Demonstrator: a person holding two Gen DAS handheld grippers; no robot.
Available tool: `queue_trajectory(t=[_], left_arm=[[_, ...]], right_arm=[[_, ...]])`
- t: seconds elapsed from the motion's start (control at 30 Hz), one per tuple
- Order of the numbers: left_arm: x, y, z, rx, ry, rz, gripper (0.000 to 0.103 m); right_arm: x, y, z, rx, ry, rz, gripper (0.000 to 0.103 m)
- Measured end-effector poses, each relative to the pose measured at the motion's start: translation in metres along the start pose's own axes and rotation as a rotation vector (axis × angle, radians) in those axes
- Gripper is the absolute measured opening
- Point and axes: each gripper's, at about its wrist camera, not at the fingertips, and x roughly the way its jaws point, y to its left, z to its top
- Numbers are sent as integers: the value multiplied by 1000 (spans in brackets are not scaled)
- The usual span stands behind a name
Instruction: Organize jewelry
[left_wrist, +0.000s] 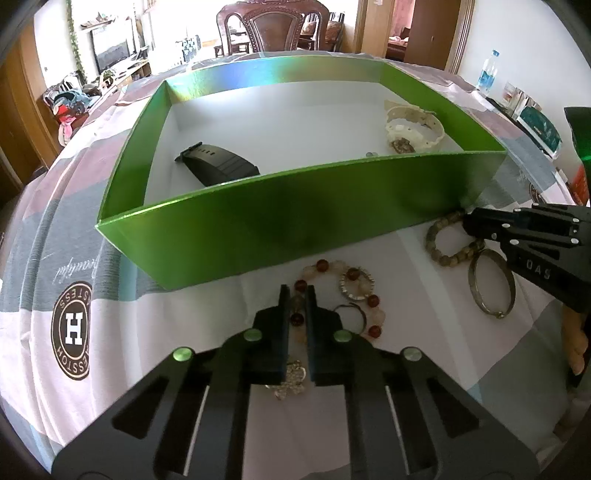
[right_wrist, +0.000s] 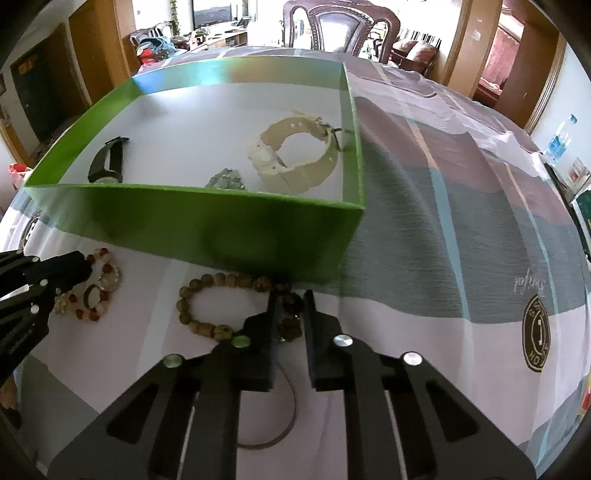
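Note:
A green box (left_wrist: 295, 218) (right_wrist: 207, 225) holds a black watch (left_wrist: 218, 166) (right_wrist: 107, 162), a cream watch (left_wrist: 413, 129) (right_wrist: 295, 158) and a small silver piece (right_wrist: 227, 179). In front of it lie a red-and-pale bead bracelet (left_wrist: 354, 295) (right_wrist: 98, 291), a silver ring (left_wrist: 351, 314), a brown bead bracelet (left_wrist: 448, 240) (right_wrist: 207, 302) and a metal bangle (left_wrist: 491, 284) (right_wrist: 284, 417). My left gripper (left_wrist: 297, 295) is shut on the red bead bracelet. My right gripper (right_wrist: 290, 299) is shut on the brown bead bracelet; it also shows in the left wrist view (left_wrist: 476, 225).
A striped cloth with round logos (left_wrist: 72, 328) (right_wrist: 537, 332) covers the table. A carved chair (left_wrist: 273, 26) stands behind the table. A water bottle (left_wrist: 487, 74) and boxes (left_wrist: 535, 125) stand at the far right.

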Motion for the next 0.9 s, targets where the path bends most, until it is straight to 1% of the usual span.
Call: queue_trajectory(t=[0.1, 0.37, 0.57, 0.63, 0.7, 0.83, 0.9], left_arm=[[0, 1, 0, -5, -2, -3, 8], [-2, 4, 0, -13, -5, 0, 8], [-8, 4, 0, -15, -13, -1, 8], [-18, 4, 0, -23, -35, -10, 8], [-31, 2, 2, -23, -64, -38, 8], [-66, -5, 8, -1, -143, -78, 8], [-83, -8, 12, 16, -183, -90, 8]], right_arm=[[-1, 1, -1, -3, -2, -2, 11], [-1, 0, -1, 6, 6, 27, 11], [-4, 7, -2, -18, 13, 100, 11], [-9, 10, -3, -31, -2, 132, 11], [-18, 11, -2, -37, -24, 165, 11], [-44, 6, 1, -16, -95, 230, 11], [-56, 5, 3, -4, -113, 266, 11]])
